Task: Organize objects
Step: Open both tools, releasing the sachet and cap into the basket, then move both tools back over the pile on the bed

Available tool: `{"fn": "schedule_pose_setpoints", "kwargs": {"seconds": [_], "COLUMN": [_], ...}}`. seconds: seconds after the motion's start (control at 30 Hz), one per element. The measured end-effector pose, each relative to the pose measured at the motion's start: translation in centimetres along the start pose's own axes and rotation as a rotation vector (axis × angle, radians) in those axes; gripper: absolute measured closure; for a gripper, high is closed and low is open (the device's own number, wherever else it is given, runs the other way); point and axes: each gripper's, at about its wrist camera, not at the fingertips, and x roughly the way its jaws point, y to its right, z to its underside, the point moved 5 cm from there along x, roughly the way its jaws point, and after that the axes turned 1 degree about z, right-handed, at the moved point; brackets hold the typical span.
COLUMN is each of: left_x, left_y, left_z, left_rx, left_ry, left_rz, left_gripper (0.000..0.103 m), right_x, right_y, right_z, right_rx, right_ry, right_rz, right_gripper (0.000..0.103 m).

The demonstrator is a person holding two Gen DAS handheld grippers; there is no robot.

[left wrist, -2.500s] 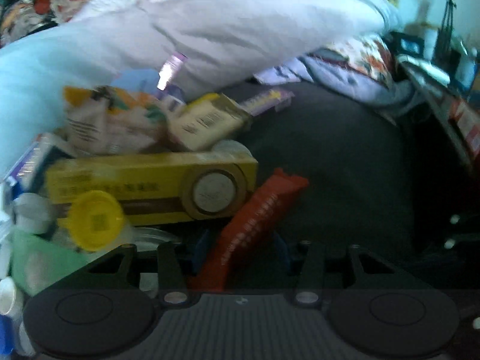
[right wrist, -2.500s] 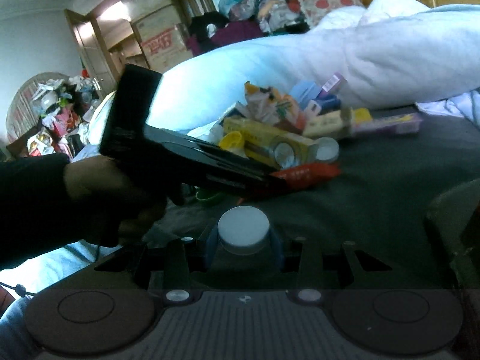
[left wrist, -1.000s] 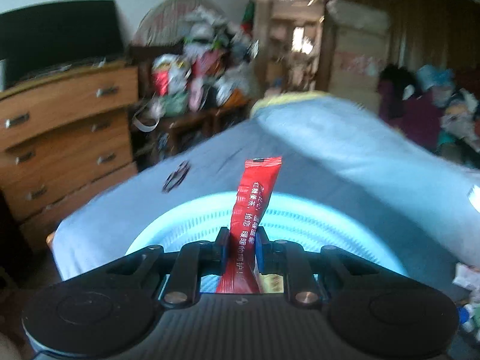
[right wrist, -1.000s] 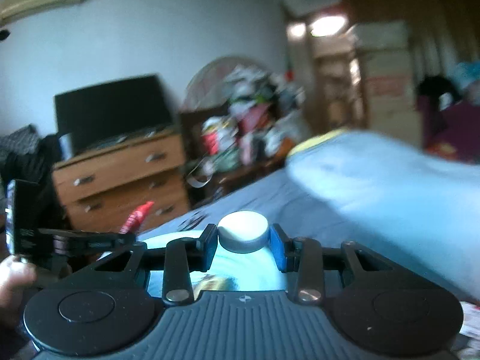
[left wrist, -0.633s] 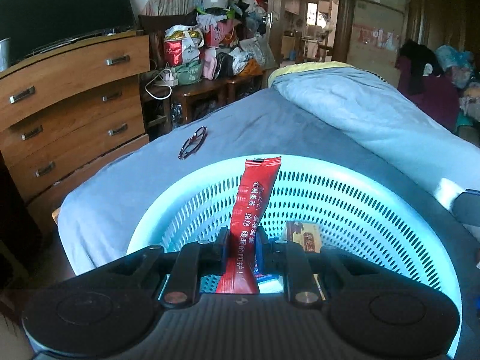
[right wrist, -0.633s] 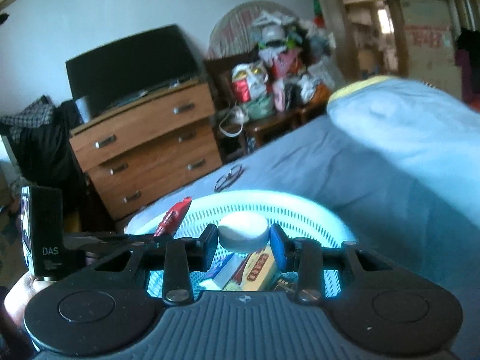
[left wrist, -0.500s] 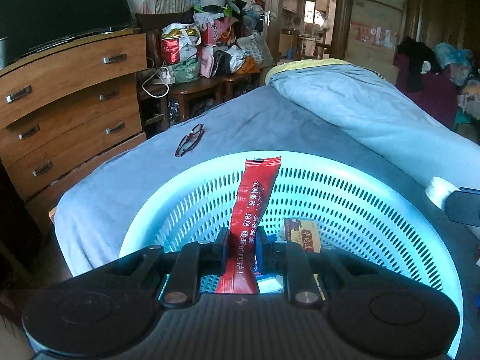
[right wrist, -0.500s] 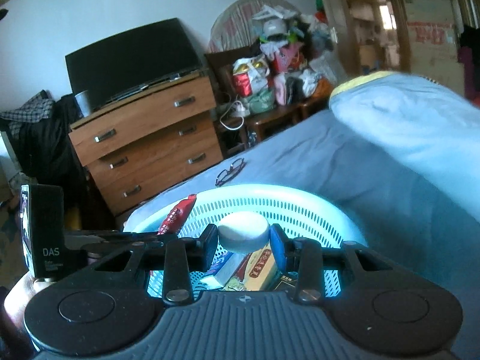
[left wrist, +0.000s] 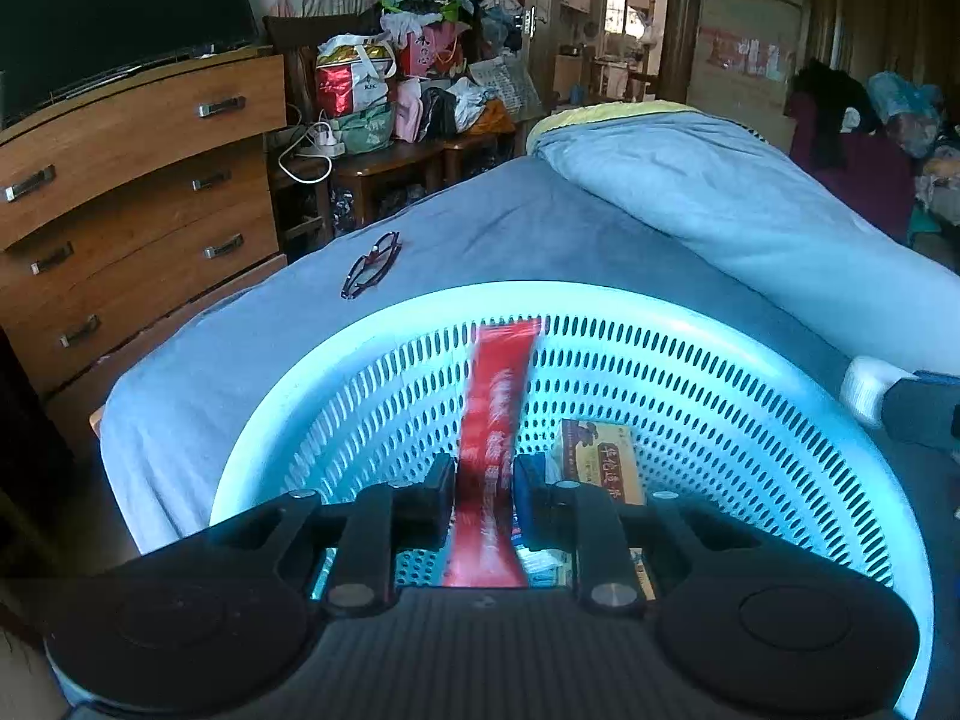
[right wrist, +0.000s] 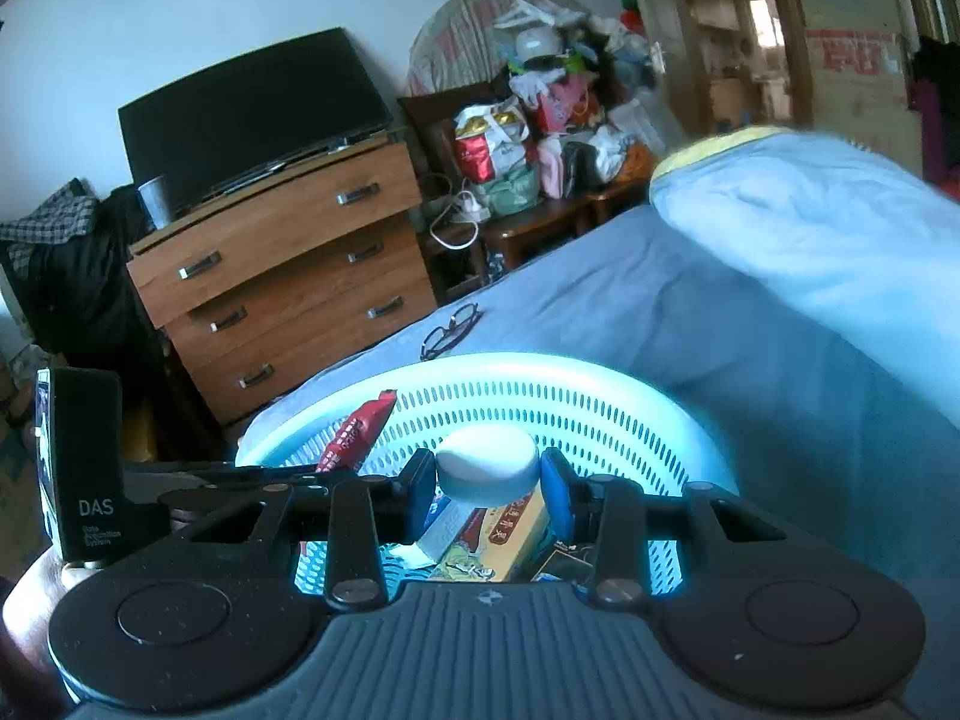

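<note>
Red sachet (left wrist: pixel 495 420), a long flat packet with white printing, is seen blurred and upright at the lower centre of the left wrist view, between the 2 fingers of the left gripper (left wrist: pixel 483 489), whose jaws stand slightly apart beside it; whether they are clamped on it or have let go cannot be told. In the right wrist view the same sachet (right wrist: pixel 357 429) is shown tilted at the left of centre, over the near left rim of the basket. A white round cap (right wrist: pixel 487 461) is grasped between the blue-padded fingers of the right gripper (right wrist: pixel 487 483), low in the centre of that frame and above the basket's interior.

Below both grippers a pale cyan perforated basket (left wrist: pixel 750 372) is spread across the lower half of each frame. Inside it a yellow box (left wrist: pixel 594 459) with red characters is lying on the floor, right of the sachet, and further small packets are partly hidden under the fingers. The basket is set on a blue bedsheet (left wrist: pixel 510 222). A pair of glasses (left wrist: pixel 372 264) is laid on the sheet beyond the far rim, left of centre. A rolled blue quilt (left wrist: pixel 750 210) is stretched along the right, and a wooden dresser (left wrist: pixel 132 180) with 3 drawers is placed at the left edge.
</note>
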Motion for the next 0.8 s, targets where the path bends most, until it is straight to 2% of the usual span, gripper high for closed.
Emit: {"fn": "schedule_pose_setpoints", "kwargs": {"seconds": [0.07, 0.2, 0.3, 0.37, 0.4, 0.47, 0.5, 0.57, 0.63, 0.73, 0.8], "left_x": [-0.1, -0.5, -1.2, -2.4, -3.2, -5.6, -6.9, -9.5, -12.2, -16.4, -18.3], "left_y": [0.0, 0.2, 0.5, 0.9, 1.2, 1.9, 2.1, 2.6, 3.9, 7.3, 10.2], "left_z": [0.0, -0.2, -0.2, -0.6, -0.7, -1.1, -1.2, -1.5, -1.7, -1.6, -1.2], "left_rx": [0.002, 0.01, 0.023, 0.044, 0.056, 0.055, 0.039, -0.007, -0.024, 0.039, 0.098], "left_ry": [0.005, 0.017, 0.051, 0.13, 0.184, 0.327, 0.401, 0.537, 0.627, 0.757, 0.786], "left_rz": [-0.009, -0.021, -0.049, -0.081, -0.093, -0.106, -0.105, -0.1, -0.061, 0.022, 0.113], "left_gripper": [0.072, 0.057, 0.038, 0.021, 0.018, 0.015, 0.014, 0.005, 0.004, 0.0, 0.0], "right_x": [-0.1, -0.5, -1.4, -2.7, -3.9, -6.9, -8.8, -13.3, -17.9, -22.8, -25.2], "right_y": [0.1, 0.3, 0.2, -0.2, -0.5, -1.1, -1.4, -1.8, -1.8, -0.5, 1.3], "right_z": [0.0, -0.1, -0.1, -0.2, -0.3, -0.4, -0.4, 0.0, 1.2, 4.2, 7.2], "right_rx": [0.005, 0.015, 0.022, 0.018, 0.004, -0.039, -0.062, -0.107, -0.154, -0.129, -0.092], "right_ry": [0.009, 0.021, 0.049, 0.095, 0.132, 0.234, 0.298, 0.441, 0.564, 0.644, 0.669], "right_rz": [0.002, -0.003, -0.019, -0.032, -0.037, -0.028, -0.009, 0.043, 0.143, 0.27, 0.371], "right_gripper": [0.048, 0.047, 0.043, 0.04, 0.038, 0.022, 0.018, 0.0, 0.0, 0.0, 0.0]}}
